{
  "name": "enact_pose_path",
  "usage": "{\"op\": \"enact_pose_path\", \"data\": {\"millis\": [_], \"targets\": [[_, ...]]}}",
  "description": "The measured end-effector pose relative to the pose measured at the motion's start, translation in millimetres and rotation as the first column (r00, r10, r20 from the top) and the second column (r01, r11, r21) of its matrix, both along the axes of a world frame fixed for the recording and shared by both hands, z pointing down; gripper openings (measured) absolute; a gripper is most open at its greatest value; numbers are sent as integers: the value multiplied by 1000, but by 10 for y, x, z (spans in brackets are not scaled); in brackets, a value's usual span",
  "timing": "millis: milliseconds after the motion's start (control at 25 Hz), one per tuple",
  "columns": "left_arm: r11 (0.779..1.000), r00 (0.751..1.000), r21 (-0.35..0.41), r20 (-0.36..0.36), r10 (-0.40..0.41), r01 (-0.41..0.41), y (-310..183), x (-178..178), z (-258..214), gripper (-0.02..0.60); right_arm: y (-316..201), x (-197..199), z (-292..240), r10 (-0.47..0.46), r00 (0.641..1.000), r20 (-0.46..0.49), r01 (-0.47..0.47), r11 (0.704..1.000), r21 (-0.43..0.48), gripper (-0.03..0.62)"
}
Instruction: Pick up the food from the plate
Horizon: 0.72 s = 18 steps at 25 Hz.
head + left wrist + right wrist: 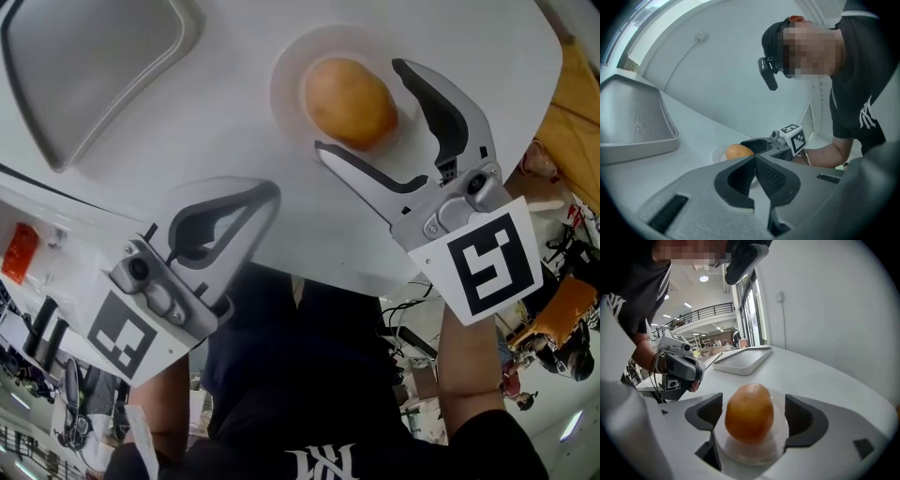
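Note:
A round golden-brown piece of food (349, 101) lies on a small translucent plate (291, 70) on the white table. My right gripper (358, 106) is open, one jaw on either side of the food, with a gap showing between each pad and it. The right gripper view has the food (749, 413) centred between the two dark pads (712, 411) on the plate (750, 453). My left gripper (267, 192) is shut on nothing, hanging near the table's front edge, left of the plate. The left gripper view looks over its closed tips (754, 158) toward the food (738, 151).
A shallow grey tray (84, 66) sits at the back left of the table, seen also as the tray (743, 359) beyond the food. The table's curved front edge (356, 281) runs just under both grippers. A white wall stands behind the table.

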State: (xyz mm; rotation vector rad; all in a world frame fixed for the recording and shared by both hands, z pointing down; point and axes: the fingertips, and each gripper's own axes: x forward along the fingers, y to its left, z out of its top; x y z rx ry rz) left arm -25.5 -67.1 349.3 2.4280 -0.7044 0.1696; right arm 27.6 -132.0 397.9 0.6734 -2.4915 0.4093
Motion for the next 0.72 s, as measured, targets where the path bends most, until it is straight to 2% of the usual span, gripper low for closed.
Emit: {"op": "enact_pose_path", "data": {"millis": [720], "targets": [[999, 999, 39, 46, 16, -18, 53, -43, 15, 5, 14, 14, 129, -13, 998, -63, 12, 1000, -17, 342]]}}
